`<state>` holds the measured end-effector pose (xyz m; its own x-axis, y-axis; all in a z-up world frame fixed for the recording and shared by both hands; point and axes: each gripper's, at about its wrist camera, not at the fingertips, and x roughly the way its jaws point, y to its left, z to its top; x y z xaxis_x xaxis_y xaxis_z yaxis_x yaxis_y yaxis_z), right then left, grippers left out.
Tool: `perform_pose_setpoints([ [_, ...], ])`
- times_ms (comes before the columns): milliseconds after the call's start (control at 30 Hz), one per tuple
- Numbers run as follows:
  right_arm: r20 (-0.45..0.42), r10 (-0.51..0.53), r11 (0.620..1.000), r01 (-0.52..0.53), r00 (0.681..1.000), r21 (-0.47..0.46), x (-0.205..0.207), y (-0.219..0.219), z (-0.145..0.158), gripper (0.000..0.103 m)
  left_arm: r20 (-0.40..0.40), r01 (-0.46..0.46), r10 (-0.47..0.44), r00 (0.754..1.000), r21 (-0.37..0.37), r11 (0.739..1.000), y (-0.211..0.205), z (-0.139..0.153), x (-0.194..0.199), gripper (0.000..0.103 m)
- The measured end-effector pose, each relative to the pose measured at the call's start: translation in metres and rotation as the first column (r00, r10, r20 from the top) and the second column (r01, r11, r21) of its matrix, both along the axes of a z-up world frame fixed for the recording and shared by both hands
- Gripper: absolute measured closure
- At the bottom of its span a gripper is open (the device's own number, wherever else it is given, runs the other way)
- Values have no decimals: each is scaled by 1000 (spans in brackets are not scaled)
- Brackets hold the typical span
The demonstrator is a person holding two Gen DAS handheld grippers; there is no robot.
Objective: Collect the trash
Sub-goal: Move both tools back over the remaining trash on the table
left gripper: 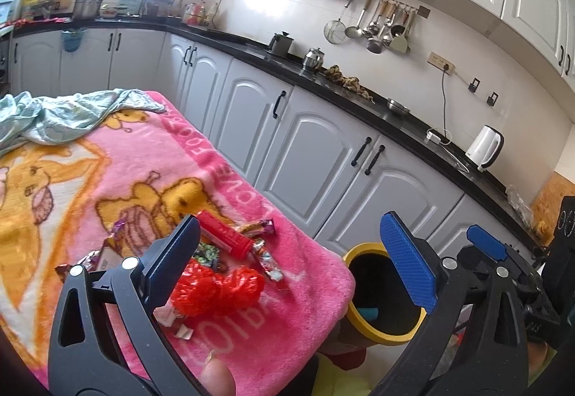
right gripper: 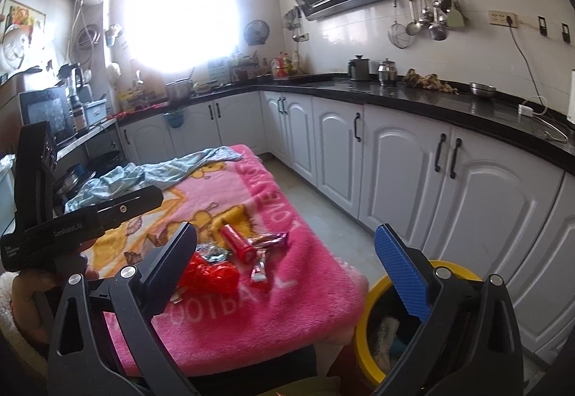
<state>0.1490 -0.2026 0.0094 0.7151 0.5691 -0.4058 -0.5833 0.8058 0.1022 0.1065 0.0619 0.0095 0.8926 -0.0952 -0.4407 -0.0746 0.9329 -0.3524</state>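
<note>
Trash lies in a heap on the pink blanket (left gripper: 107,158) covering the table: a crumpled red plastic bag (left gripper: 215,288), a red tube (left gripper: 226,236) and several candy wrappers (left gripper: 267,261). A yellow-rimmed bin (left gripper: 381,291) stands beside the table's right corner, with some trash inside. My left gripper (left gripper: 291,261) is open and empty, held above the heap and the bin. My right gripper (right gripper: 287,268) is open and empty, near the table's corner; the red bag (right gripper: 210,273), the tube (right gripper: 239,245) and the bin (right gripper: 373,324) show under it.
A light blue cloth (left gripper: 54,112) lies bunched at the blanket's far end. White cabinets (left gripper: 323,158) under a black counter (left gripper: 359,94) run along the right side. A white kettle (left gripper: 485,148) and metal pots stand on the counter.
</note>
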Motion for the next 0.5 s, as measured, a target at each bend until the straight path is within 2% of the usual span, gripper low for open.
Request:
perform_pose_setpoints([
  [500,-16,114,992,-114,993,-44,-6,58,-8,6,-17,-84,83,996,-23,996,42,-11,-8,11],
])
